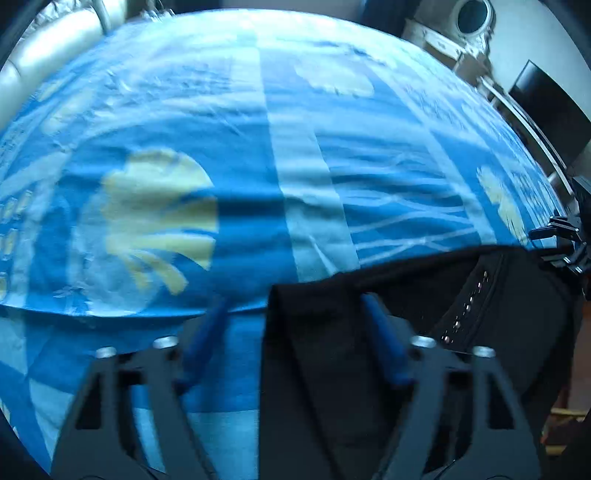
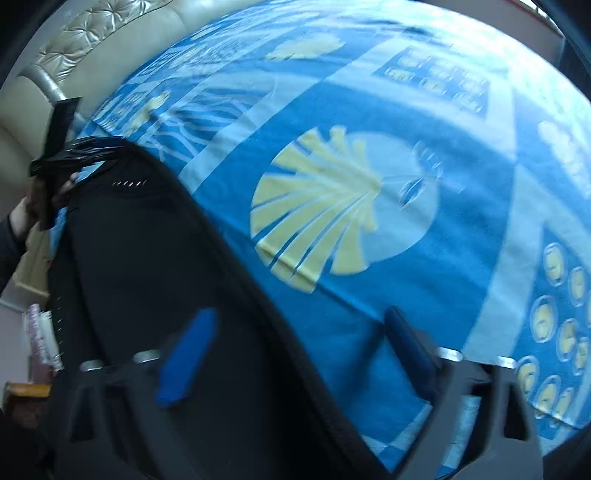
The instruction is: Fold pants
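Black pants [image 1: 332,369] with a row of small silver studs lie on a blue bedsheet [image 1: 240,177] printed with pale yellow shells. My left gripper [image 1: 293,299] points down at their near corner. It is open, the cloth's left edge lies between the blue fingers, and the right finger [image 1: 384,343] is over the black fabric. In the right wrist view the pants [image 2: 147,277] fill the left side. My right gripper [image 2: 301,314] is open astride their banded edge, left finger [image 2: 188,358] over the cloth, right finger over the sheet. Each view shows the other gripper at the pants' far end.
A padded cream headboard [image 2: 92,48] runs along the bed's far side. A white round-fronted appliance [image 1: 469,22] and a dark screen [image 1: 546,107] stand beyond the bed. A person's hand [image 2: 22,218] holds the left gripper. Small items sit off the bed's edge [image 2: 40,339].
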`<state>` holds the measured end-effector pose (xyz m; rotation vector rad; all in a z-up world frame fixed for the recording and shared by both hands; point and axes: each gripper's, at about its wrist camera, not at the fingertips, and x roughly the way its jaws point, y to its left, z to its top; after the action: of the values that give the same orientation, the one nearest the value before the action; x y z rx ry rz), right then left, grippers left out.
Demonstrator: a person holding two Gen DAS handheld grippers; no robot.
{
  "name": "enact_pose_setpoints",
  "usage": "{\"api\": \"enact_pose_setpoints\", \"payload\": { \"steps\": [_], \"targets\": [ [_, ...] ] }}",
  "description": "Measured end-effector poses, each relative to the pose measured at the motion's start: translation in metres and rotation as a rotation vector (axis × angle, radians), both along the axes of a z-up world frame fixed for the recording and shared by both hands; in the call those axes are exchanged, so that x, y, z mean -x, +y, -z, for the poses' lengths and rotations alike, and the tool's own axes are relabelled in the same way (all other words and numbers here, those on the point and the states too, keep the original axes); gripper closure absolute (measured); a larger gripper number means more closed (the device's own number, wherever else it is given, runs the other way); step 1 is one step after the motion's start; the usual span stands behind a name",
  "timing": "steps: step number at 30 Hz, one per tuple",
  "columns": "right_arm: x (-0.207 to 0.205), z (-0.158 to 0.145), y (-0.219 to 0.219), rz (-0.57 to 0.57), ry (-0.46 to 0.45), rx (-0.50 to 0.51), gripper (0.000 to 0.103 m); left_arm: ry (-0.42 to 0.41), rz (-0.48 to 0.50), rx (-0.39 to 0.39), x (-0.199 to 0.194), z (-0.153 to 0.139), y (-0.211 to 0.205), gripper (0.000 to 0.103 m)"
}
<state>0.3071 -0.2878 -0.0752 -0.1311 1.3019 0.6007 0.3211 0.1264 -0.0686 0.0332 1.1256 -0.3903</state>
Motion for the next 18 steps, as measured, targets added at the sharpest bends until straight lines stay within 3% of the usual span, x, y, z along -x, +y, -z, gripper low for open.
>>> {"api": "enact_pose_setpoints", "payload": {
  "steps": [1, 2, 3, 4, 5, 7, 8, 11, 15, 18],
  "targets": [
    [0.001, 0.001, -0.001, 0.004, 0.003, -0.001, 0.059, -0.011, 0.0, -0.001, 0.001, 0.0, -0.002, 0.038],
    [0.001, 0.001, -0.002, 0.004, 0.013, -0.013, 0.068, -0.013, 0.011, 0.008, 0.003, -0.001, -0.003, 0.052],
    [0.002, 0.0, -0.003, -0.001, 0.025, -0.032, 0.086, -0.009, 0.038, 0.021, 0.004, -0.003, -0.006, 0.063],
    [0.004, -0.002, -0.002, -0.005, 0.03, -0.038, 0.092, -0.01, 0.043, 0.015, 0.005, -0.005, -0.008, 0.066],
    [0.005, -0.004, -0.001, -0.007, 0.018, -0.024, 0.094, -0.005, 0.045, 0.027, 0.004, -0.007, -0.008, 0.076],
    [0.008, -0.017, 0.003, -0.008, -0.043, 0.019, 0.095, -0.002, 0.024, 0.051, 0.0, -0.014, -0.005, 0.083],
    [0.008, -0.024, 0.003, 0.002, -0.076, 0.03, 0.095, -0.023, 0.0, 0.067, 0.0, -0.023, -0.001, 0.098],
    [0.012, -0.052, 0.001, 0.049, -0.186, 0.028, 0.095, -0.061, -0.043, 0.169, 0.006, -0.05, 0.012, 0.099],
    [0.044, -0.087, 0.01, 0.049, -0.341, 0.076, 0.095, -0.133, -0.041, 0.2, 0.033, -0.08, 0.017, 0.099],
    [0.073, -0.097, 0.027, 0.021, -0.416, 0.119, 0.095, -0.162, -0.052, 0.241, 0.059, -0.096, 0.023, 0.099]
  ]
}}
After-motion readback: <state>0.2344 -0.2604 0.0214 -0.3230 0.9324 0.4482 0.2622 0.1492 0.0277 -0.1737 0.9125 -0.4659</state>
